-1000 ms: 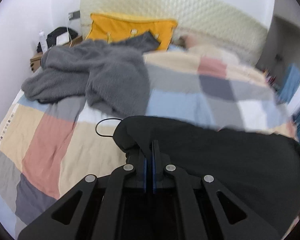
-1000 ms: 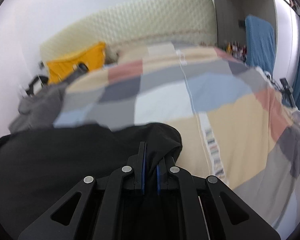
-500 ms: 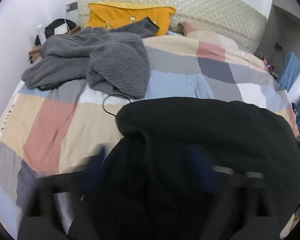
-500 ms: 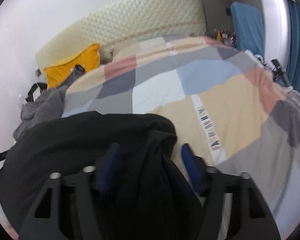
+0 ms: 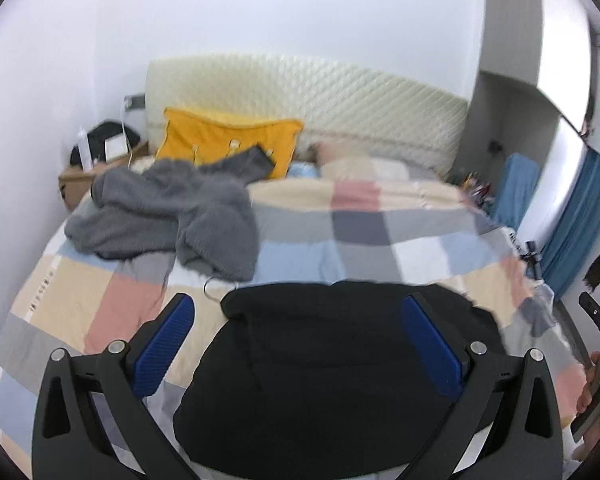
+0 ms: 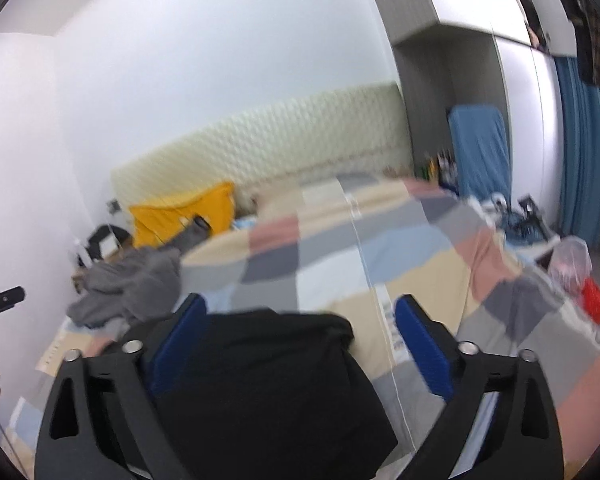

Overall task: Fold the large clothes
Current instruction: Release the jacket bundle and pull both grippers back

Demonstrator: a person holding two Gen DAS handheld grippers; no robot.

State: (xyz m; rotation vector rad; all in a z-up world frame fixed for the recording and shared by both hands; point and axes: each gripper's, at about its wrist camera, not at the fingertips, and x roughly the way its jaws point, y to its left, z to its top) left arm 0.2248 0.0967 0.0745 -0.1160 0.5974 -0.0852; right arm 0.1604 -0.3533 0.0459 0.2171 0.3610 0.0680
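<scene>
Garment: black knit garment [image 5: 332,372], folded into compact bundle, lies on patchwork quilt bed [image 5: 380,216] at near edge, approx. mid-width; top flap laid over lower layer.
L gripper: left gripper [image 5: 300,344], jaws opening, blue pads wide apart, nothing clamped; black bundle lies below and between them, no contact visible.
R gripper: right gripper [image 6: 300,344], jaws opening, pads wide apart, nothing clamped; same bundle beneath.
Done (est.): black item looks folded and released.
Left (est.): grey fleece garment [image 5: 164,216], crumpled, unfolded, at bed's far left corner near yellow cushion [image 5: 228,140]; likely next item. Final tidy of black bundle poss. needed.
Unclear: bundle's near edge hidden by gripper frames; squareness n/a.
</scene>
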